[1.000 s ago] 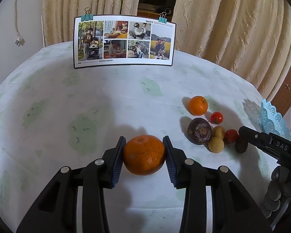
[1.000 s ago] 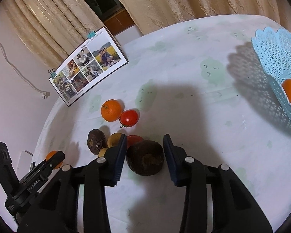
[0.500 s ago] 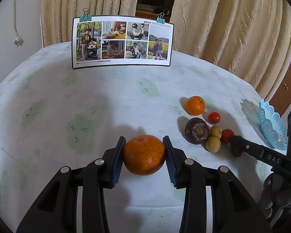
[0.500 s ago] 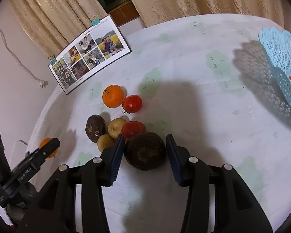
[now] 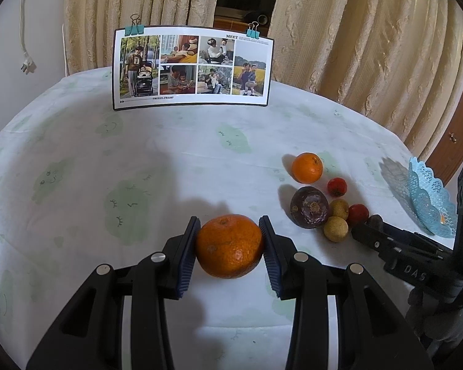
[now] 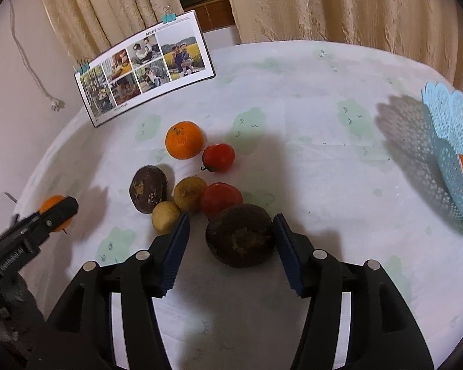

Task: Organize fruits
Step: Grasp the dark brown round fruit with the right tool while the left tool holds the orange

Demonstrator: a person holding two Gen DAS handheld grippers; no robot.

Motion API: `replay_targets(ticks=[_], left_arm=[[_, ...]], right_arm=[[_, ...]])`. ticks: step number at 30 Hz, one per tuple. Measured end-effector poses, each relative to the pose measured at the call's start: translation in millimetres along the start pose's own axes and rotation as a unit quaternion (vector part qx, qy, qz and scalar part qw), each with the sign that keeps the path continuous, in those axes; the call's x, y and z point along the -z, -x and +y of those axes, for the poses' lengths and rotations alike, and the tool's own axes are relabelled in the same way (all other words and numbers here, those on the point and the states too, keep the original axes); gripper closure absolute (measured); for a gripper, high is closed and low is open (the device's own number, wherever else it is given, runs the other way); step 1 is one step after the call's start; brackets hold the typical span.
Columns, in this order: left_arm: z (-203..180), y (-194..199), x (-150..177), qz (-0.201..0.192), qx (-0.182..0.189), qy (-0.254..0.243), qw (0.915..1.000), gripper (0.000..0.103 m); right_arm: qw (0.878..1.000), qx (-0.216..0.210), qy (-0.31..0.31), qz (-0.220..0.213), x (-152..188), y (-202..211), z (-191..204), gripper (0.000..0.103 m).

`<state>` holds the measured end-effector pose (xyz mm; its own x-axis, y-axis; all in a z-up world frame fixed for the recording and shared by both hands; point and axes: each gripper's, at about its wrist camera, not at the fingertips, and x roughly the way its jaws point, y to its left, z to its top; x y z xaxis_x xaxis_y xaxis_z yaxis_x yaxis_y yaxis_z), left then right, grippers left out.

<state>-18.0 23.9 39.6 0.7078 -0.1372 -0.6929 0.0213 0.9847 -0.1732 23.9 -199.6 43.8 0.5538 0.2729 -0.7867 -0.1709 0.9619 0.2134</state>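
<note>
Pinching a round orange mandarin (image 5: 229, 245) between its blue pads, the left hand-held gripper (image 5: 230, 248) hovers over the cloth-covered bench (image 5: 139, 160), while the right hand-held gripper (image 6: 231, 246), its jaws opening, straddles a dark brown wrinkled passion fruit (image 6: 240, 235) resting beside the fruit cluster, left pad clear.

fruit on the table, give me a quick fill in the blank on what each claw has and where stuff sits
1. The left claw is clamped on an ____ fruit.
2. The fruit between the opening jaws of the right claw is dark ____ in colour.
3. The blue lace basket already holds one ____ fruit.
4. The photo card has a binder clip at each ____ corner.

Missing words: orange; brown; orange; top
</note>
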Motion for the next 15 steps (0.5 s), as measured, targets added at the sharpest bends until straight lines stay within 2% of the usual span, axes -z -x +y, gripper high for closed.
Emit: replay_targets(ticks=[1, 8, 15], left_arm=[[1, 0, 0, 0.000, -0.001, 0.000, 1.0000, 0.063], [-2, 1, 0, -0.002, 0.001, -0.002, 1.0000, 0.063], [-3, -2, 1, -0.002, -0.003, -0.006, 1.0000, 0.063]], right_arm=[[1.000, 0.011, 0.004, -0.001, 1, 0, 1, 0.060], [1.000, 0.006, -0.015, -0.016, 7, 13, -8, 0.060], [0.996, 0.019, -0.048, -0.074, 6, 55, -31, 0.060]])
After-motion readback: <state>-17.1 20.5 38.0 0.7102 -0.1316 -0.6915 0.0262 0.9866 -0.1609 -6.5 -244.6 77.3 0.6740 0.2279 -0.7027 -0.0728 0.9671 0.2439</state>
